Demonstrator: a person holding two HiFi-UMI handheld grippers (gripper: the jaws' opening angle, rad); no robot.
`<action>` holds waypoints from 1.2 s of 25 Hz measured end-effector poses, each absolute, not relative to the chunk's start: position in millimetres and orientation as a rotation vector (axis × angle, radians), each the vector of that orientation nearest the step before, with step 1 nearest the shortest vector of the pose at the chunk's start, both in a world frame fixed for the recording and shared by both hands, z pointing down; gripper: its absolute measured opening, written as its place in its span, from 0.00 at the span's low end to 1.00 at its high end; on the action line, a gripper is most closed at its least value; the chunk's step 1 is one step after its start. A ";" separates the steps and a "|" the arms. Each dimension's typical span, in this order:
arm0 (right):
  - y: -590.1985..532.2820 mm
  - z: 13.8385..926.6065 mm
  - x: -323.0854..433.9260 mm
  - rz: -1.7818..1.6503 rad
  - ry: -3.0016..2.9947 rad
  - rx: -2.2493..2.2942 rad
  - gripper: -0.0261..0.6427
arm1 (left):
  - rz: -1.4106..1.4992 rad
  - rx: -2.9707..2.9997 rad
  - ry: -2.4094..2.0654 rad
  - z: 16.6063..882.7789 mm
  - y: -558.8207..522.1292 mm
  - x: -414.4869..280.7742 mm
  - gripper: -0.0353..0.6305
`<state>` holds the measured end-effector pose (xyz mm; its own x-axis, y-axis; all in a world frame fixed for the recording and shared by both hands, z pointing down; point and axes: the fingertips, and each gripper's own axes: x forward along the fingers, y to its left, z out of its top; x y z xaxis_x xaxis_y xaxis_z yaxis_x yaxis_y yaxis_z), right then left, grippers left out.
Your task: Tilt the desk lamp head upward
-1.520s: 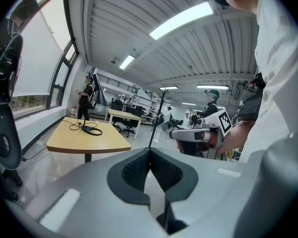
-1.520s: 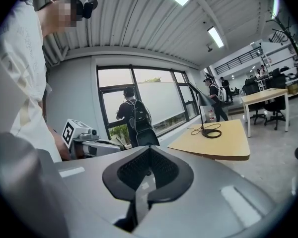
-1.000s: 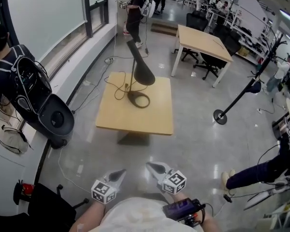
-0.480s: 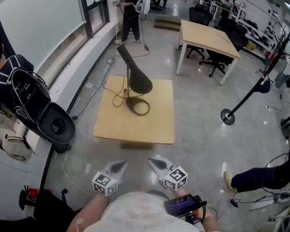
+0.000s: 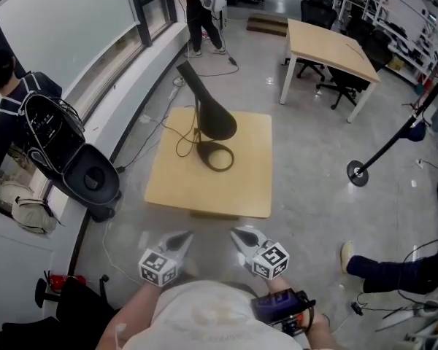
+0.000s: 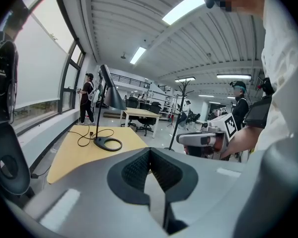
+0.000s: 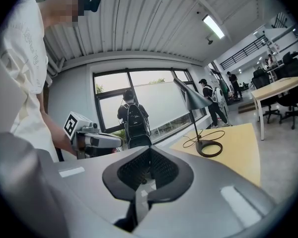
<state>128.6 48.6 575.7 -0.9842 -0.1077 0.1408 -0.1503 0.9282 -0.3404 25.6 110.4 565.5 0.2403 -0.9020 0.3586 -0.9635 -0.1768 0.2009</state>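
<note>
Currently, left gripper (image 5: 181,237): jaws together, empty.
Right gripper (image 5: 241,233): jaws together, empty.
Desk lamp (image 5: 213,117): stands on table (image 5: 177,184), untouched.

I note an open-plan office: a wooden desk (image 5: 334,46) and swivel chairs (image 5: 341,84) far right, strip ceiling lights (image 6: 138,55), long windows (image 5: 62,24) left.

Both units are held low, close before the torso. The left gripper (image 5: 181,240) has its jaws fully together, nothing between the pads. The right gripper (image 5: 239,234) sits alongside at like height, jaws likewise closed and empty. Both point forward, angled slightly inward, tips near each other but apart. The left marker cube (image 5: 158,267) and right marker cube (image 5: 269,259) face upward. The left forearm (image 5: 125,329) is bare, drawn in against the body
</note>
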 end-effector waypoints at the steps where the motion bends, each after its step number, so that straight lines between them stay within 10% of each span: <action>1: 46.4 577.4 127.0 0.540 -2.963 0.198 0.06 | 0.224 2.140 -1.718 565.3 106.3 22.7 0.05; 30: -35.8 568.7 -20.7 0.467 -2.898 0.522 0.06 | 0.231 2.352 -1.466 574.1 -10.4 -134.9 0.05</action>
